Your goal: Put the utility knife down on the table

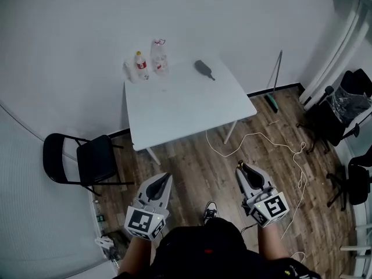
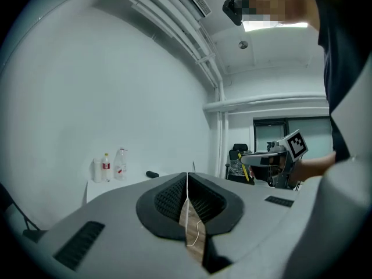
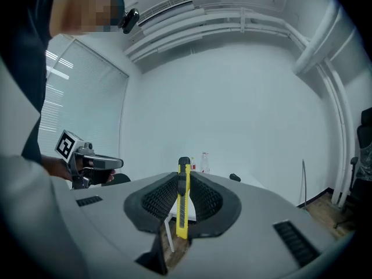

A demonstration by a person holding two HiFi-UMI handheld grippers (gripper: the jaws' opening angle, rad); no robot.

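Note:
A yellow utility knife with a black slider stands upright between the jaws of my right gripper, which is shut on it. In the head view my right gripper hovers over the wood floor, well short of the white table; the knife shows there only as a thin yellow edge. My left gripper is beside it on the left, jaws pressed together with nothing between them. In the left gripper view the left gripper is shut, and the right gripper appears at the right with the yellow knife.
On the table's far edge stand two water bottles and a white cup; a dark object lies at its far right. A black folding chair stands left, office chairs right. A white cable trails over the floor.

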